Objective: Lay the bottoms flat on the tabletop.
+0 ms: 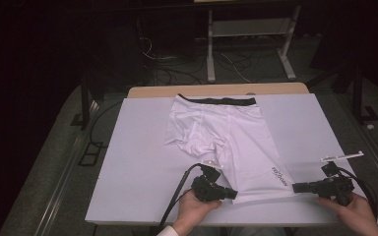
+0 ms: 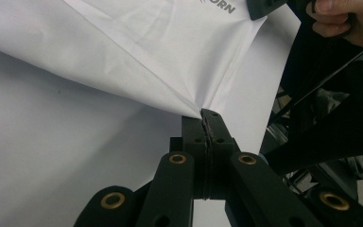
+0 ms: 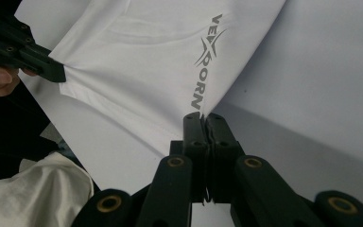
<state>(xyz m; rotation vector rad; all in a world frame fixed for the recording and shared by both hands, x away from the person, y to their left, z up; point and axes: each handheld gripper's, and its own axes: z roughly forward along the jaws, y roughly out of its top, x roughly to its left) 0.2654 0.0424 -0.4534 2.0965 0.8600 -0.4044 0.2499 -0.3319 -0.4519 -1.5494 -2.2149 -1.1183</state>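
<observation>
Left gripper (image 2: 207, 115) with its two black jaws pressed together on a corner of the white shorts (image 2: 170, 52), whose hem fabric fans up and away from the jaw tips in taut folds. Grey printed lettering (image 2: 219, 5) lies at the shorts' far edge. Beyond that, the right gripper (image 2: 264, 7) pinches the opposite corner, a hand (image 2: 347, 21) behind it. The white table surface (image 2: 52, 142) lies beneath the shorts.

White shorts (image 1: 226, 135) with black waistband, spread flat on the table, waistband toward the far edge, legs toward the near edge. Left leg short and rumpled near the table's middle; right leg longer, running toward the near right corner, grey "VEXBORN"-type print near its hem. Hem lies by the near edge, its two corners pulled taut and slightly lifted off the table.
</observation>
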